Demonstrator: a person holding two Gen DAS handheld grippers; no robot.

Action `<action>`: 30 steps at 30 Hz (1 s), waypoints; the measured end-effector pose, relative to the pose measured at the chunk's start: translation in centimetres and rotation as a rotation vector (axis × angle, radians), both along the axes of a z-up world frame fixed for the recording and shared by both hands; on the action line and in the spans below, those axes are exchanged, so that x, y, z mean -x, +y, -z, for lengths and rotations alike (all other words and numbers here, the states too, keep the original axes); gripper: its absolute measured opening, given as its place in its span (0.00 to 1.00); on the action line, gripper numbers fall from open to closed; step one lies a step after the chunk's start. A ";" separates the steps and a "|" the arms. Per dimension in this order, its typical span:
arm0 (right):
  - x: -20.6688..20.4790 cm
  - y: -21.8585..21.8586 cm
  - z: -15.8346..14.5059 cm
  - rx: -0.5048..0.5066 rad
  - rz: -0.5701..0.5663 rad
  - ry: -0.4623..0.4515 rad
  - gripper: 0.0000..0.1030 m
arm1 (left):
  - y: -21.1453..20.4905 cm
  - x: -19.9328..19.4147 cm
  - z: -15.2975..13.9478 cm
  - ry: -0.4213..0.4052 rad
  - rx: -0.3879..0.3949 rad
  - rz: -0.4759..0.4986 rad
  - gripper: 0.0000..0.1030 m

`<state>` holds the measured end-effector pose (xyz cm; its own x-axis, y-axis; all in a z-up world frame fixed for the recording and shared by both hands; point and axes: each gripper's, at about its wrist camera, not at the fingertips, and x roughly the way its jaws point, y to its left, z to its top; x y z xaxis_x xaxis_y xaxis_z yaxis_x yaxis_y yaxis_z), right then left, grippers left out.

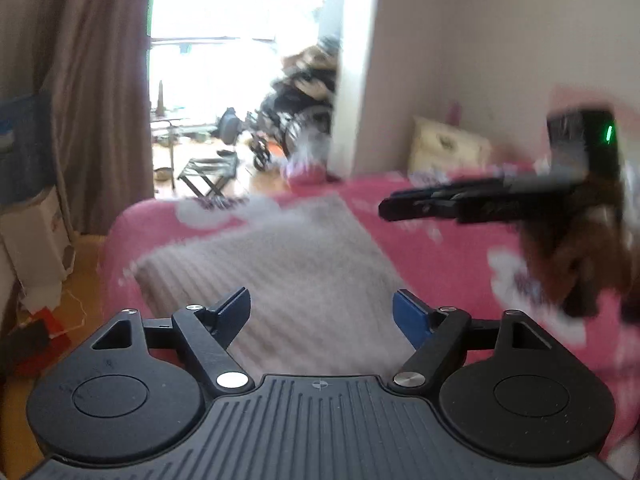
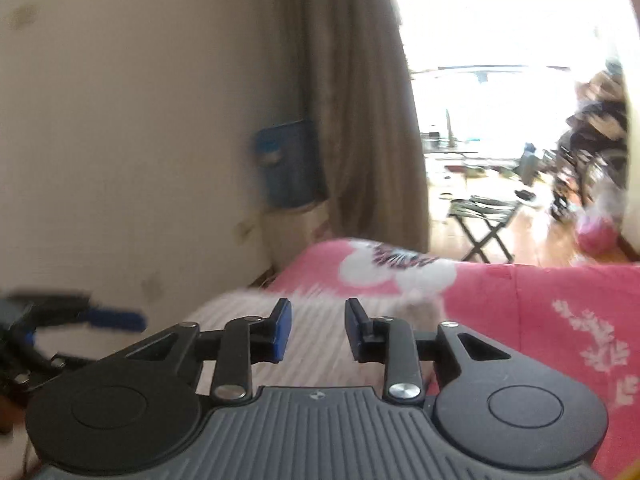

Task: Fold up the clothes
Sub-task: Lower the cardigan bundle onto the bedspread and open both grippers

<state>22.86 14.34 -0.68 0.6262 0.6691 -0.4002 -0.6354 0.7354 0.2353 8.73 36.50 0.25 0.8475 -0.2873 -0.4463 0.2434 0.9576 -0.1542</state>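
Both claws, left gripper [image 1: 322, 314] wide open and right gripper [image 2: 318, 330] partly open, hold nothing over the striped grey garment [image 1: 280, 264] on the pink bed [image 1: 460, 248]; it looks soft and floppy, so I'd pinch its near corners.

Left wrist view: the striped grey garment [image 1: 276, 268] lies flat on the pink bed [image 1: 452, 256], with open air above it from 11 to 1 o'clock. At 2 o'clock the right gripper [image 1: 384, 210] reaches in sideways, above the bedspread. A cream pillow [image 1: 448, 148] stands against the wall [image 1: 460, 40] behind it.

Right wrist view: the left gripper [image 2: 140, 320] intrudes at 9 o'clock. A brown curtain [image 2: 360, 100] and a blue box [image 2: 286, 160] stand at 12 o'clock, beyond the bed's far edge. Bare bedspread lies open at 3 o'clock.
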 end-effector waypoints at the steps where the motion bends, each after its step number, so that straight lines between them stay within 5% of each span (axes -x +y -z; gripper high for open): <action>1: -1.6 0.6 1.1 0.002 0.040 0.028 0.28 | 0.4 -1.2 0.1 -0.006 0.029 -0.034 0.77; 5: -5.3 1.1 3.6 -0.019 0.106 0.132 0.20 | 2.9 -8.1 3.6 0.103 0.103 -0.204 0.73; 8: -6.8 0.6 4.7 -0.049 0.112 0.206 0.20 | 3.8 -10.4 6.4 0.176 0.130 -0.244 0.69; 14: -10.8 0.7 5.5 -0.124 0.167 0.287 0.22 | 3.9 -10.1 4.3 0.135 0.135 -0.217 0.73; 18: -12.9 0.6 7.8 -0.074 0.246 0.401 0.15 | 3.9 -12.3 5.5 0.184 0.095 -0.263 0.68; 24: -6.1 -3.0 2.2 -0.069 0.102 0.342 0.19 | 3.6 -8.6 2.2 0.115 0.130 -0.259 0.68; 30: 4.6 -2.9 1.0 0.028 -0.162 0.348 0.20 | -1.1 0.0 -0.7 0.055 0.042 -0.063 0.70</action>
